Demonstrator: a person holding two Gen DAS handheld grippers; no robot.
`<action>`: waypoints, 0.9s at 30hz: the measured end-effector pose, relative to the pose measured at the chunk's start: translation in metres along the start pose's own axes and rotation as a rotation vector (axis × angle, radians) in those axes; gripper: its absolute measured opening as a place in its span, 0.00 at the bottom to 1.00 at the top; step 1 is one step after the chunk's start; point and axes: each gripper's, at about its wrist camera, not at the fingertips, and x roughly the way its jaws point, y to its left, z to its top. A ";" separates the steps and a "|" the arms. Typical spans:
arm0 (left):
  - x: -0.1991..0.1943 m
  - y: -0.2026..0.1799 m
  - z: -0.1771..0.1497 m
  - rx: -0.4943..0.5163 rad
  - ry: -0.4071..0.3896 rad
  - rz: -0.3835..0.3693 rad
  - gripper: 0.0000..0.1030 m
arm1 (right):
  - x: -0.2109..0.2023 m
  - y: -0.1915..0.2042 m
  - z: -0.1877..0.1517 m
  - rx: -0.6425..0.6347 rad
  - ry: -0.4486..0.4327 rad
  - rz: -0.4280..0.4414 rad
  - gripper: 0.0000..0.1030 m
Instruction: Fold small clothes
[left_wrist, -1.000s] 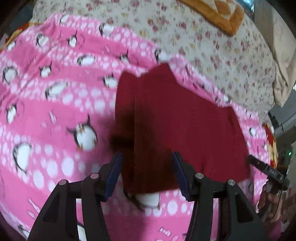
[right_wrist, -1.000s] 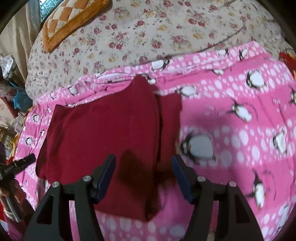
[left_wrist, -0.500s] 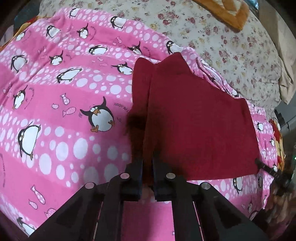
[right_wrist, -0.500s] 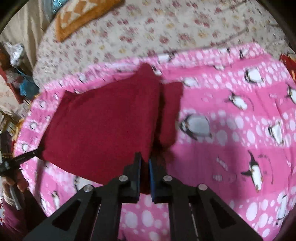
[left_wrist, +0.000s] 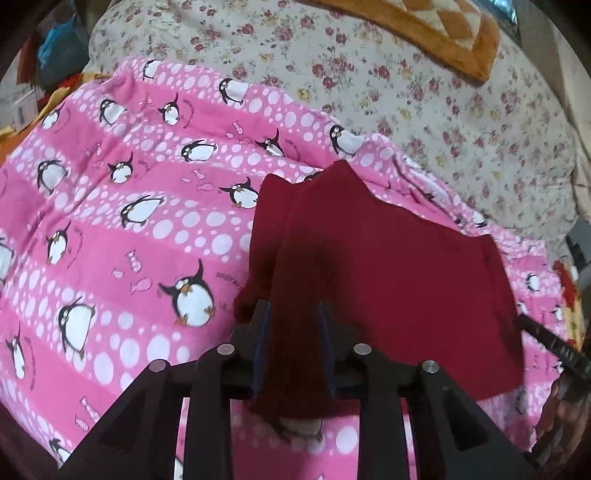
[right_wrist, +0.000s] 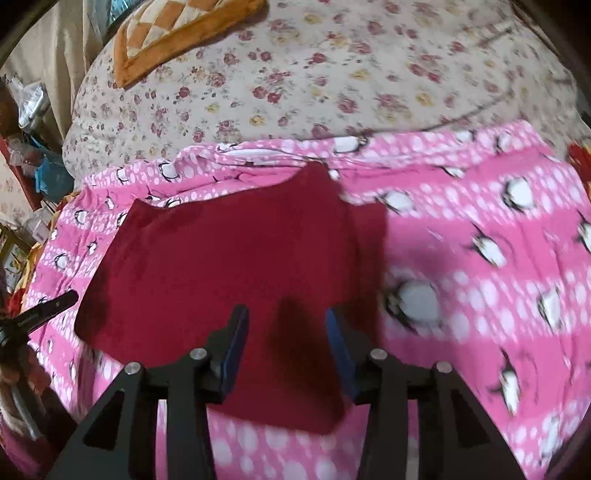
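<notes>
A dark red garment (left_wrist: 388, 273) lies on the pink penguin blanket (left_wrist: 129, 229) – its print reads "JUSQU'AU", the rest illegible. The left gripper (left_wrist: 293, 347) is spread, cloth between its jaws. The right gripper (right_wrist: 286, 347) has just been opening – garment below.

Bedroom: floral bedspread (left_wrist: 424, 110), penguin blanket (left_wrist: 129, 221)
</notes>
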 end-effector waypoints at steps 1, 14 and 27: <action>0.005 -0.002 0.001 0.005 -0.004 0.012 0.05 | 0.012 0.004 0.009 -0.001 0.009 -0.007 0.45; 0.047 0.000 0.006 0.053 -0.030 0.107 0.07 | 0.107 -0.006 0.061 -0.001 0.016 -0.141 0.45; 0.046 0.006 0.007 0.028 -0.023 0.082 0.08 | 0.083 0.068 0.050 -0.131 0.019 -0.030 0.51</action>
